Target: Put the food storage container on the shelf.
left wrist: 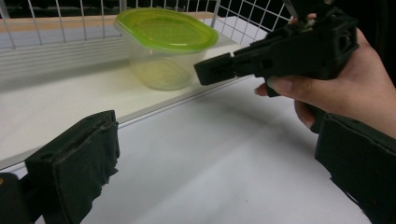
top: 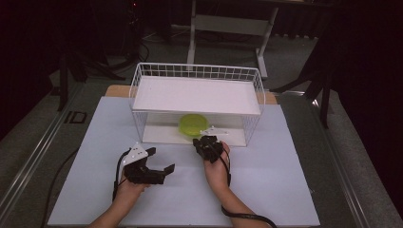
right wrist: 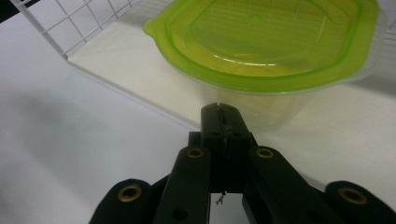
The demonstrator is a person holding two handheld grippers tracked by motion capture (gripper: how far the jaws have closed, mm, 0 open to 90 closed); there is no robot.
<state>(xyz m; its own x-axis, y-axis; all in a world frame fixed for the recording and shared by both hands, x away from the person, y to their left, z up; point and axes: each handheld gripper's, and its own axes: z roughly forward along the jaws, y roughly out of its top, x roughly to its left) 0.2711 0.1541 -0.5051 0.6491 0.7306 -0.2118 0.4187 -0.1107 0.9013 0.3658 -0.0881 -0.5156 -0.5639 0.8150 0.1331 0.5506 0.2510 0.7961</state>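
A clear tub with a lime-green lid [top: 192,124] stands on the lower shelf of a white wire rack [top: 197,95], near its open front. My right gripper [top: 199,141] points at the tub with its jaws shut and nothing between them. In the right gripper view its closed tip [right wrist: 219,111] sits just before the tub's clear wall [right wrist: 275,107]; whether they touch I cannot tell. My left gripper [top: 161,159] hovers over the white tabletop to the left, jaws wide open and empty. The left gripper view shows the open left gripper [left wrist: 215,172], the tub [left wrist: 163,46] and the right gripper [left wrist: 280,53].
The rack has a solid white upper shelf [top: 195,94] over the tub and wire walls at the back and sides. It stands on a white table sheet [top: 266,175] with free room in front. Cables trail from both grippers toward the near edge.
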